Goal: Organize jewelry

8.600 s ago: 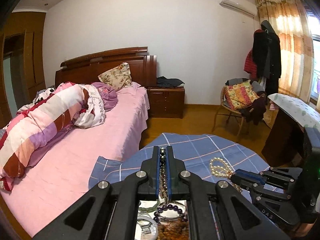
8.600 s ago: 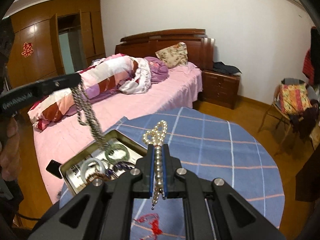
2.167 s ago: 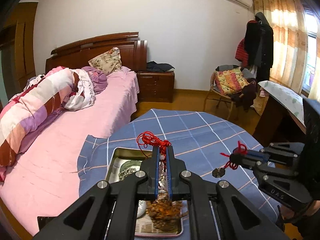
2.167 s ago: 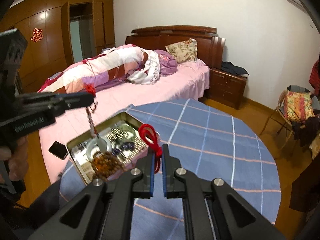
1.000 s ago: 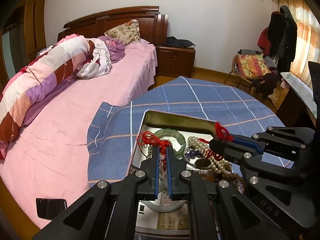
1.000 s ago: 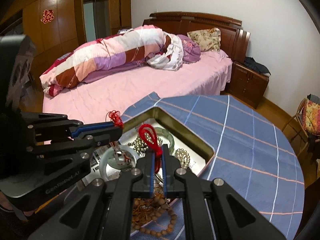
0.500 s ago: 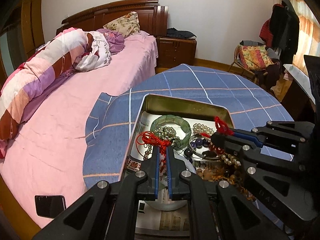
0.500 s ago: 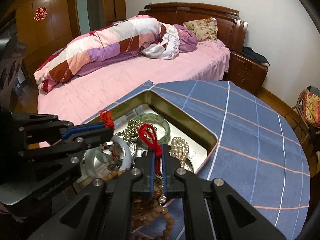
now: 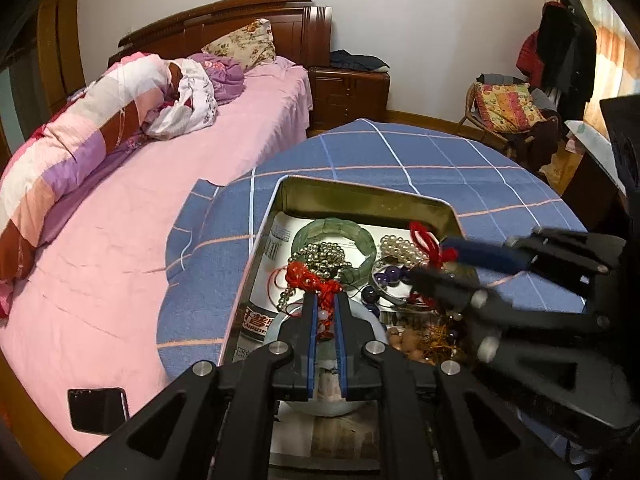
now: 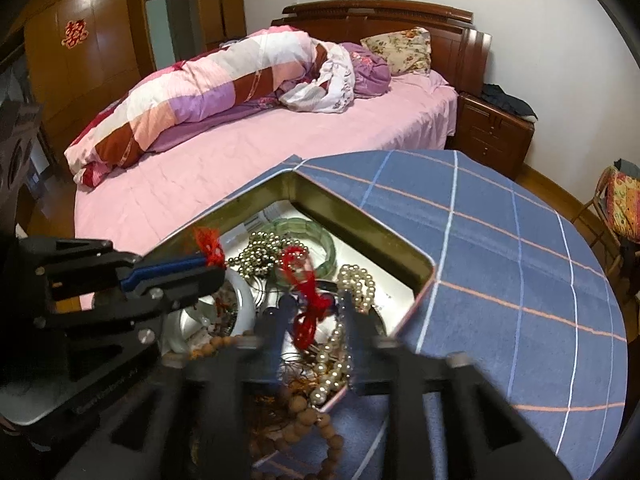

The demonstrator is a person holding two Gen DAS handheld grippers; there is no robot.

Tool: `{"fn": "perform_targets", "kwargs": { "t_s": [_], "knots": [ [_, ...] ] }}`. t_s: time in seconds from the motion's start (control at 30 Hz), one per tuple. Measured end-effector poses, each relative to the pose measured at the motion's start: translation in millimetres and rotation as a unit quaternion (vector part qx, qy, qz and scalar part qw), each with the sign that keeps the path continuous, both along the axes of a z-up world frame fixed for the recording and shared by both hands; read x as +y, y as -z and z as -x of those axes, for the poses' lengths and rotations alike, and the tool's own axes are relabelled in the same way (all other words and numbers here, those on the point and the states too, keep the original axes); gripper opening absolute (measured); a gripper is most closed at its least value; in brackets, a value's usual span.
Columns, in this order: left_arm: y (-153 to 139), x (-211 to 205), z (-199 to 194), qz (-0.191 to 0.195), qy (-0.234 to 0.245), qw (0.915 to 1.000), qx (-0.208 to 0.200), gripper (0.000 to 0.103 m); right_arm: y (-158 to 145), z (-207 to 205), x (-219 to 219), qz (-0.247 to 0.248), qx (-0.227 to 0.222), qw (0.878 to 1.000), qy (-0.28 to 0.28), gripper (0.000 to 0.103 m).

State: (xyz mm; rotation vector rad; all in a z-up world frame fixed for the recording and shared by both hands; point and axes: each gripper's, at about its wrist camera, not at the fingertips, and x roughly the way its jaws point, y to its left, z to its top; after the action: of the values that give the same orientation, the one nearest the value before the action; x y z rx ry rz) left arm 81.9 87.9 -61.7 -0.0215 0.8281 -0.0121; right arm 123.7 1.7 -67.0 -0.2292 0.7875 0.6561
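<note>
At lower centre, over the tin (image 10: 362, 236), the right tongs (image 10: 316, 306) are opening around the red cord (image 10: 308, 312) while the left tongs (image 9: 324, 308), just starting to part, pinch its other end, so the cord may snag and drag beads out.

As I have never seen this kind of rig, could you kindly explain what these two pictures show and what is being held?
A person holds a two-finger tool in each hand; each tool carries a camera looking along its fingers. One picture is from the left tool, the other from the right tool. On a blue-clothed table stands an open tin holding a green bangle, pearls, wooden beads and more. The left tool's jaws, just opening, pinch a red cord over the tin. The right tool's jaws are opening, with a second red cord loose between them.
</note>
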Motion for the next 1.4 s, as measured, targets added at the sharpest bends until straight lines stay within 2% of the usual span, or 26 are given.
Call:
{"fn": "perform_targets", "kwargs": {
  "t_s": [0.1,0.17,0.23,0.37,0.5,1.4],
  "knots": [
    [-8,0,6,-0.007,-0.018,0.9997,-0.012,0.029,-7,3,-10,-0.011,-0.008,1.000,0.017,0.053],
    [-14,2,11,-0.009,-0.040,0.9988,-0.025,0.057,-12,5,-19,-0.025,-0.004,0.999,0.031,0.053],
    [-22,4,19,-0.019,-0.068,0.9965,-0.045,0.064,-20,12,-30,-0.039,-0.011,0.998,0.050,0.054],
    [-45,11,35,-0.026,-0.101,0.9908,-0.087,0.065,-38,28,-43,-0.057,-0.039,0.995,0.071,0.059],
    [-61,16,43,-0.019,-0.104,0.9886,-0.108,0.067,-52,35,-47,-0.070,-0.055,0.993,0.074,0.062],
    [-56,9,40,-0.018,-0.096,0.9904,-0.098,0.068,-53,34,-44,-0.080,-0.055,0.993,0.072,0.063]
  ]
}}
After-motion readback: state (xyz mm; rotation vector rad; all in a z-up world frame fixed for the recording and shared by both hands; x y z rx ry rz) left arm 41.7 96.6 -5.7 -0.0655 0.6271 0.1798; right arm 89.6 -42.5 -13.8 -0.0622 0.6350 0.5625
